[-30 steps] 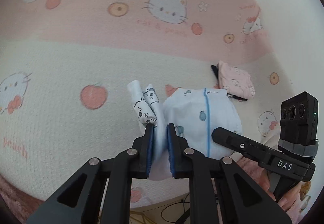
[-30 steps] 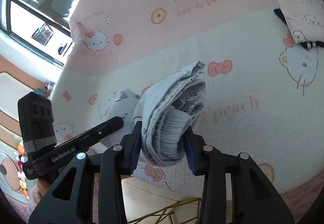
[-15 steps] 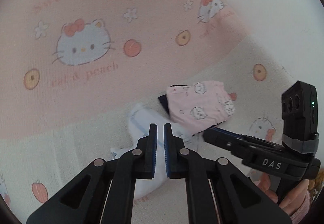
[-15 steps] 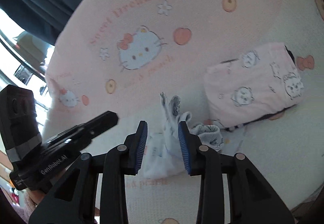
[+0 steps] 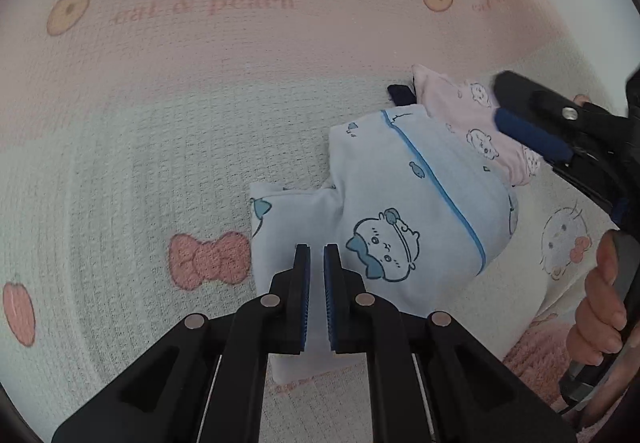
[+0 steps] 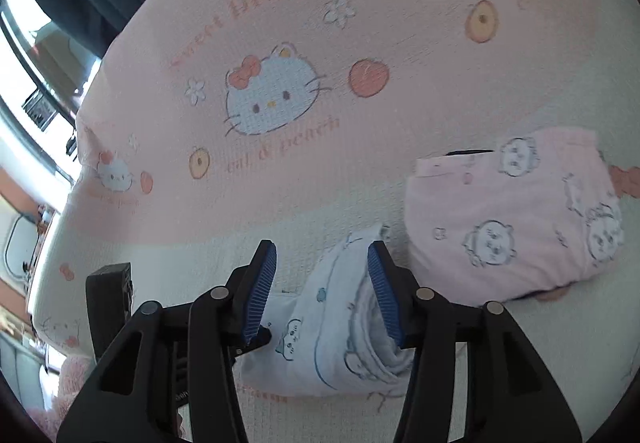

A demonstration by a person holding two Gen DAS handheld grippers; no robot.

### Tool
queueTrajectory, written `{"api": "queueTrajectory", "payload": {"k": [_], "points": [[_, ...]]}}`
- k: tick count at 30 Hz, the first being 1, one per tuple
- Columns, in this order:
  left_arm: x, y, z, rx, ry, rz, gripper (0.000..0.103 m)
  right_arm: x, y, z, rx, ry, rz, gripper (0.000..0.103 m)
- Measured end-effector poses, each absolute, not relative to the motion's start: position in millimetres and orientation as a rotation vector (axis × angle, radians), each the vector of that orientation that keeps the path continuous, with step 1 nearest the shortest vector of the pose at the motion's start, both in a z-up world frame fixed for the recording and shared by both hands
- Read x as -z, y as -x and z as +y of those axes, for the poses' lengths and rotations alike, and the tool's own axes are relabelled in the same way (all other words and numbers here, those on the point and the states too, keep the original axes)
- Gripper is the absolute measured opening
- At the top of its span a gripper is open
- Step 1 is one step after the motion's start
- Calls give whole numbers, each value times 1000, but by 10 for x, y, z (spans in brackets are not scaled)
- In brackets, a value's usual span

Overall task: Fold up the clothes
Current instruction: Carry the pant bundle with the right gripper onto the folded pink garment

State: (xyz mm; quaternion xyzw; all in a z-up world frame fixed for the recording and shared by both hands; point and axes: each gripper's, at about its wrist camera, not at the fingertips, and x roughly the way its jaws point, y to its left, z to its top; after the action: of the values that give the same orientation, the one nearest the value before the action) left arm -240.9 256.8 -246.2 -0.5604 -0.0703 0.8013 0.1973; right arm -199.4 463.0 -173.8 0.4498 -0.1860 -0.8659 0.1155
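Pale blue, the folded cotton garment with small cartoon prints [image 5: 416, 203] lies on the pink-and-cream cat-and-peach bedspread [image 5: 160, 123], just beside one folded pink garment with white cartoon faces [image 6: 516, 219]; a dark piece of cloth [image 5: 400, 94] peeks out under the pink one. So two folded garments show clearly, plus that dark scrap. Two grippers are in view. The left gripper [image 5: 316, 283] has its jaws nearly closed, only a narrow slit between the blue pads, with the blue garment's near edge lying under them; I cannot tell whether cloth is pinched. The right gripper [image 6: 322, 291] has its jaws opening, the blue garment's rolled edge between them, touching the right pad only. A second ago the right gripper held this bundle clamped in the air; now it rests on the bedspread next to the pink garment. A hand [image 5: 600, 307] grips the right handle.
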Motion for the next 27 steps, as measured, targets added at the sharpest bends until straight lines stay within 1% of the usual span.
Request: {"api": "queueTrajectory", "payload": {"k": [1, 2, 3, 4, 7, 10, 11, 13, 14, 15, 17, 19, 20, 21, 23, 24, 26, 27], "points": [[2449, 2411, 2589, -2248, 1565, -187, 8, 1827, 2100, 4555, 2514, -1387, -505, 48], [2437, 2414, 2609, -2254, 1561, -177, 8, 1969, 2167, 4501, 2490, -1499, -458, 43], [2424, 2416, 2628, -2259, 1558, -168, 8, 2065, 2141, 4491, 2487, -1552, -437, 37], [2412, 2411, 2606, -2263, 1553, -178, 8, 2161, 2114, 4482, 2484, -1603, -416, 35], [2444, 2419, 2519, -2273, 1568, -196, 8, 2264, 1785, 4580, 2487, -1651, -478, 33], [2562, 2448, 2453, -2280, 1612, -205, 8, 2316, 1455, 4756, 2478, -1701, -589, 33], [2608, 2460, 2441, -2283, 1631, -200, 10, 2319, 1388, 4820, 2486, -1667, -627, 33], [2700, 2483, 2416, -2288, 1667, -190, 23, 2342, 1375, 4908, 2486, -1628, -698, 34], [2745, 2494, 2404, -2290, 1685, -185, 32, 2353, 1370, 4952, 2486, -1609, -733, 35], [2738, 2506, 2387, -2281, 1696, -201, 32, 2320, 1389, 4954, 2511, -1588, -727, 35], [2692, 2523, 2334, -2267, 1731, -216, 32, 2193, 1406, 4917, 2601, -1545, -640, 35], [2614, 2493, 2227, -2264, 1697, -305, 32, 2085, 1381, 4912, 2641, -1478, -627, 36], [2590, 2471, 2167, -2255, 1678, -353, 34, 2048, 1365, 4929, 2654, -1454, -641, 42], [2593, 2450, 2127, -2246, 1669, -386, 42, 2039, 1360, 4948, 2667, -1446, -657, 47], [2634, 2410, 2067, -2222, 1672, -431, 55, 2109, 1392, 4966, 2624, -1504, -679, 54], [2683, 2382, 2065, -2210, 1695, -430, 55, 2205, 1415, 4968, 2579, -1567, -695, 54], [2725, 2306, 2084, -2221, 1698, -395, 55, 2443, 1432, 5030, 2446, -1656, -861, 54], [2720, 2260, 2103, -2241, 1680, -364, 55, 2563, 1441, 5062, 2375, -1696, -942, 57]]}}
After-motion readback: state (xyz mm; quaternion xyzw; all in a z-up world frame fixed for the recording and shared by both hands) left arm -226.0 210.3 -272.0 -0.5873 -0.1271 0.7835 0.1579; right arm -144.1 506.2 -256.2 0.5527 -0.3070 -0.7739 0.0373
